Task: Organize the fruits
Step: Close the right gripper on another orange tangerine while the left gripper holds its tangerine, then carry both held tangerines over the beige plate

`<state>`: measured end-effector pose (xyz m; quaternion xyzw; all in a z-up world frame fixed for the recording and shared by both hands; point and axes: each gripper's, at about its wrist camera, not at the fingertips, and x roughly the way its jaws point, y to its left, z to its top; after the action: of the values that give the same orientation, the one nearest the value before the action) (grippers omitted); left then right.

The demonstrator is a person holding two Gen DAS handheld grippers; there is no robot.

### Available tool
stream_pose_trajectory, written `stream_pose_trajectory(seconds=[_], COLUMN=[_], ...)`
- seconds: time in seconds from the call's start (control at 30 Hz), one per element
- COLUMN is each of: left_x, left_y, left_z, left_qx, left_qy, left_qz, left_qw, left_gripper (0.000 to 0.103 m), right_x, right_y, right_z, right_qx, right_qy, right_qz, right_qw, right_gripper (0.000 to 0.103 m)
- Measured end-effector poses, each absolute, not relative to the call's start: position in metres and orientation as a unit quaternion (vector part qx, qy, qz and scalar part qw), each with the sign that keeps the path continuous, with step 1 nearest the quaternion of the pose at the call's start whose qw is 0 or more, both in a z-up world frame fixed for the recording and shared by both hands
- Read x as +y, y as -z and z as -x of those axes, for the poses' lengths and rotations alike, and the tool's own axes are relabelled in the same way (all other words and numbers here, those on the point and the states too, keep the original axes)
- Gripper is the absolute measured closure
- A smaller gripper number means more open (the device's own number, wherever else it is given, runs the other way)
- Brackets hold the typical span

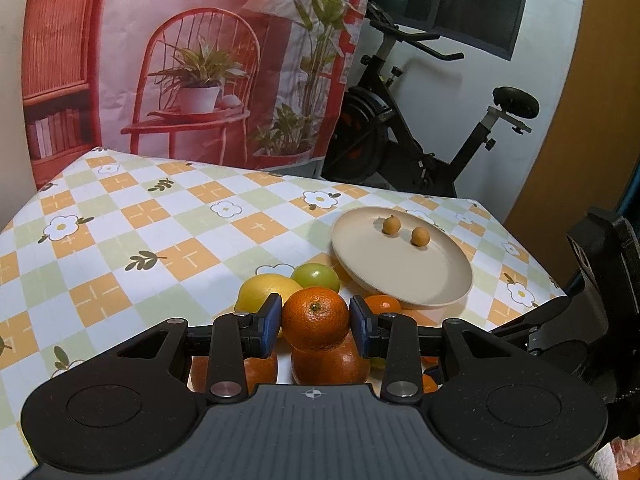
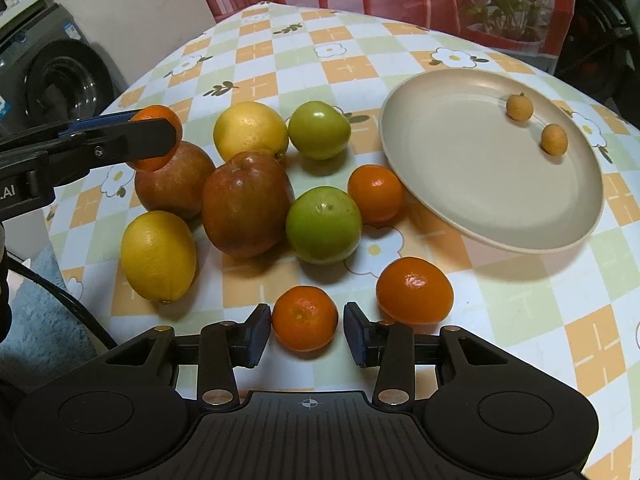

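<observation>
My left gripper (image 1: 315, 319) is shut on a tangerine (image 1: 315, 318) and holds it above the fruit pile; it shows in the right wrist view (image 2: 158, 136) at far left. My right gripper (image 2: 305, 330) is open, its jaws on either side of another tangerine (image 2: 305, 317) on the table, not touching it. A beige plate (image 2: 472, 184) holds two small tan fruits (image 2: 519, 107) (image 2: 554, 139). Two lemons (image 2: 159, 256) (image 2: 250, 130), two red apples (image 2: 246, 204) (image 2: 174, 186), two green fruits (image 2: 323, 230) (image 2: 319, 130) and two more tangerines (image 2: 375, 192) (image 2: 415, 290) lie left of the plate.
The table (image 1: 120, 240) has a checkered flower cloth. An exercise bike (image 1: 420, 128) stands behind its far right edge. A printed backdrop (image 1: 180, 60) hangs behind. A washing machine (image 2: 52, 80) stands left of the table.
</observation>
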<state>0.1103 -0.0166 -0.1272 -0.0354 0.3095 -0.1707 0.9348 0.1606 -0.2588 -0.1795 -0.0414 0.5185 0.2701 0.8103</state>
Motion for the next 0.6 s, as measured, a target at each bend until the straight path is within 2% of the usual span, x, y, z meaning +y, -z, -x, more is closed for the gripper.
stream_pose_trajectory(seconds=[0.4, 0.6], left_x=[-0.017, -0.021], left_y=[0.128, 0.12], left_z=[-0.109, -0.108], left_qx=[0.311, 0.303], left_qy=[0.173, 0.179], left_qz=[0.033, 0.023], left_qw=[0.934, 0.936], left_gripper=[0.064, 0.064], right_x=[-0.258, -0.273], right_y=[0.18, 0.162], right_z=[-0.16, -0.151], right_qx=[0.516, 0.472], right_qy=[-0.268, -0.275], right_qz=[0.039, 0.008], right_qw=[0.813, 0.837], right_gripper=[0.07, 0.07])
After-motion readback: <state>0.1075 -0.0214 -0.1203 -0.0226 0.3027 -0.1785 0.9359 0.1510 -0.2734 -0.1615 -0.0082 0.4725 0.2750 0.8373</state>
